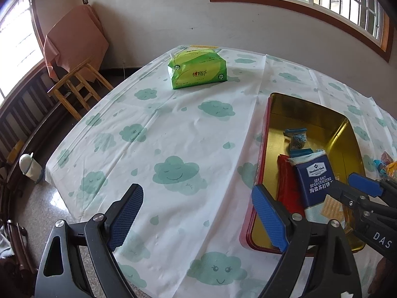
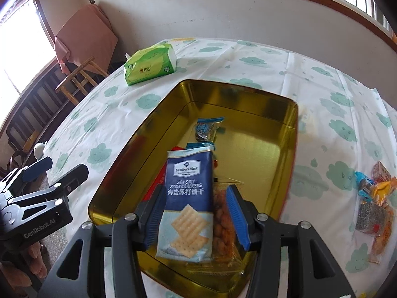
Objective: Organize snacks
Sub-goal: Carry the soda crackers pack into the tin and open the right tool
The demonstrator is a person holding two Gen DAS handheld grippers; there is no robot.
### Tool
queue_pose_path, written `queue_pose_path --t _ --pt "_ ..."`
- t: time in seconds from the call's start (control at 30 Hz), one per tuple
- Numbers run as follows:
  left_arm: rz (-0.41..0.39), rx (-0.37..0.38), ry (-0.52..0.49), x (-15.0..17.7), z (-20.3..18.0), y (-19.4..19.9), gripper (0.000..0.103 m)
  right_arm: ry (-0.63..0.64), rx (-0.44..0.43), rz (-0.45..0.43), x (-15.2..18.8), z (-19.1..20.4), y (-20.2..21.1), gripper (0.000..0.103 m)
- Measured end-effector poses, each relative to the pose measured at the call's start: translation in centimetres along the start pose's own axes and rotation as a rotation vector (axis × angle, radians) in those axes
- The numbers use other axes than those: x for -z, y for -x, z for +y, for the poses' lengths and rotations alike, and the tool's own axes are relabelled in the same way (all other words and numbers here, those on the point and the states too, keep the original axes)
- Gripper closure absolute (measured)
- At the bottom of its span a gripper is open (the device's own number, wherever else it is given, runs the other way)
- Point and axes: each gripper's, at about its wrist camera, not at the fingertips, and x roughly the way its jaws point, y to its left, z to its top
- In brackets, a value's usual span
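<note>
A gold-lined tin (image 2: pixel 248 99) with red outer walls (image 1: pixel 260 149) sits on the table. In it lie a blue Member's Mark soda cracker pack (image 2: pixel 189 188), a clear pack of orange snacks (image 2: pixel 223 221), a red pack (image 1: pixel 289 188) and a small blue-ended pack (image 2: pixel 206 129). My right gripper (image 2: pixel 196 218) is open over the tin's near end, its fingers either side of the cracker pack, with a gap on each side. My left gripper (image 1: pixel 198 218) is open and empty over the tablecloth, left of the tin. Several loose snacks (image 2: pixel 374 206) lie to the tin's right.
A green tissue pack (image 1: pixel 197 68) lies at the table's far side. The table (image 1: pixel 161 136) has a white cloud-print cloth. A wooden stool (image 1: pixel 79 87) with a pink cloth stands beyond the left edge, a small white bin (image 1: pixel 29 167) on the floor.
</note>
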Motion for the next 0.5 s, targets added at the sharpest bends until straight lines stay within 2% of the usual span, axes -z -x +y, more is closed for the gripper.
queue_pose_path --t 0.27,0.5 --pt "-0.026 0.042 -0.053 -0.1 -2.9 1.5 0.016 -0.063 0.060 -0.054 1.9 -5.0 4.2 0.052" --pt "-0.040 0.091 -0.126 0.3 -6.8 2.6 0.016 -0.178 0.196 -0.086 4.8 -13.2 7.9 0.052"
